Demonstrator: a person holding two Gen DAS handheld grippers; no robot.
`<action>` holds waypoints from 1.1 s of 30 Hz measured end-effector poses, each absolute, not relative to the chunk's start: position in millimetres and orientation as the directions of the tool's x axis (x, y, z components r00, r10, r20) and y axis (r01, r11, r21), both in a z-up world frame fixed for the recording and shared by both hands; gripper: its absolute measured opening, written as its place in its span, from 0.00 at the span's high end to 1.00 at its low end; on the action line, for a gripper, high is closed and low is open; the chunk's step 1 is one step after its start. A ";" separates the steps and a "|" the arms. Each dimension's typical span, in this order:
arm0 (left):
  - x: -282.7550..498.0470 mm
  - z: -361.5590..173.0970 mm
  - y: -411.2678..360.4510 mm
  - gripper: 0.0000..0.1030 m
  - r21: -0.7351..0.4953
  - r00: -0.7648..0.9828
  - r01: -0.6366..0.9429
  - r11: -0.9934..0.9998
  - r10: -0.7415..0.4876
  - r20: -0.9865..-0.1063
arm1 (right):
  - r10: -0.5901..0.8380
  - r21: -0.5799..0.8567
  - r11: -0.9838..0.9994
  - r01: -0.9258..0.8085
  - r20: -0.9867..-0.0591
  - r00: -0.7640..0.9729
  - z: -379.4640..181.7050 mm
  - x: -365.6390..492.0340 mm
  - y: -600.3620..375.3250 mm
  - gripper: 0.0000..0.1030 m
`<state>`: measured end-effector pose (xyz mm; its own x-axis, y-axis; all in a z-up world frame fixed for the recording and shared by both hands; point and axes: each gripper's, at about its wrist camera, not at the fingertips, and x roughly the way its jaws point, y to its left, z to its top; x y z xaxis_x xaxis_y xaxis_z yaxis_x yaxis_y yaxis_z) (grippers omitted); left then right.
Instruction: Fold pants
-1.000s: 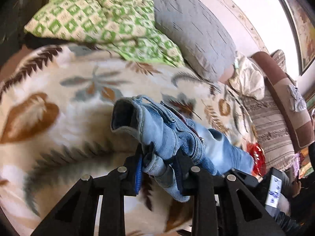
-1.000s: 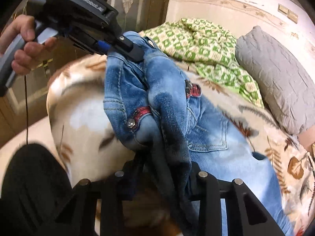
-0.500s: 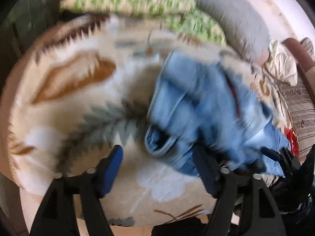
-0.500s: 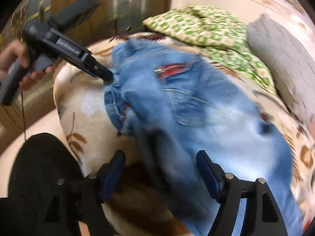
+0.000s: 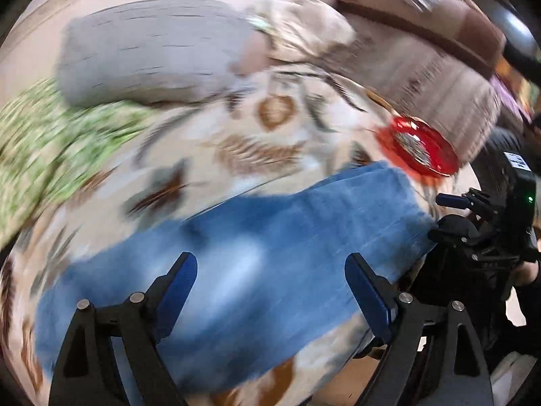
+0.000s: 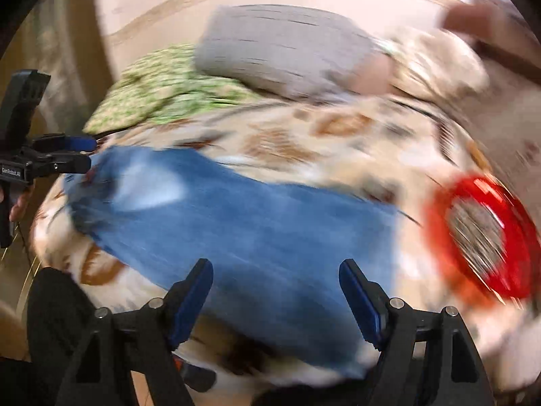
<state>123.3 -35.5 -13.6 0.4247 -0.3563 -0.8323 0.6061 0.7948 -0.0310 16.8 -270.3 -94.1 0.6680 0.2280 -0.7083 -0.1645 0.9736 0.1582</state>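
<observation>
Blue denim pants (image 5: 257, 264) lie spread flat across a leaf-patterned blanket (image 5: 270, 145); they also show in the right wrist view (image 6: 243, 223). Both views are motion-blurred. My left gripper (image 5: 270, 291) is open and empty, hovering over the middle of the pants. My right gripper (image 6: 275, 296) is open and empty above the pants' near edge. The right gripper shows at the pants' right end in the left wrist view (image 5: 473, 216). The left gripper shows at their left end in the right wrist view (image 6: 57, 155).
A grey pillow (image 6: 287, 50) and a green patterned cloth (image 6: 162, 94) lie at the back of the bed. A red packet (image 6: 480, 233) lies on the blanket right of the pants. A striped brown cushion (image 5: 439, 67) is at the far right.
Both grippers have let go of the bunched waistband and opened. The pants have dropped and now lie flat on the blanket. Both cameras have swung toward the right.
</observation>
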 end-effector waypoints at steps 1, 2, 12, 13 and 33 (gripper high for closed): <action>129.2 -16.4 -51.9 0.13 -0.026 0.415 0.621 0.784 -0.357 -0.837 | 0.212 0.169 0.977 -0.129 -0.717 0.665 -97.9 11.8 -285.1 0.22; 135.0 -20.4 -70.2 0.13 -0.022 0.403 0.640 0.768 -0.359 -0.842 | 0.198 0.182 0.979 -0.093 -0.727 0.657 -101.8 9.2 -297.1 0.22; 155.4 -52.8 -209.2 0.13 0.060 0.295 0.863 0.501 -0.404 -0.866 | 0.327 0.445 0.892 0.084 -0.759 0.563 -151.7 34.2 -369.2 0.21; 157.7 -56.7 -219.1 0.13 0.059 0.277 0.880 0.472 -0.406 -0.871 | 0.354 0.469 0.880 0.076 -0.755 0.552 -156.3 38.8 -367.7 0.21; 187.4 -127.7 -325.2 0.84 -0.175 -0.119 0.971 0.165 -0.305 -0.945 | 0.405 0.480 0.877 0.000 -0.740 0.537 -173.6 47.6 -350.4 0.75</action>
<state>187.4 -325.2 -127.7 -0.1188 -0.3047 -0.9450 0.9706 0.1651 -0.1753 47.6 -350.4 -173.6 0.5368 0.4047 -0.7403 0.0000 0.8774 0.4797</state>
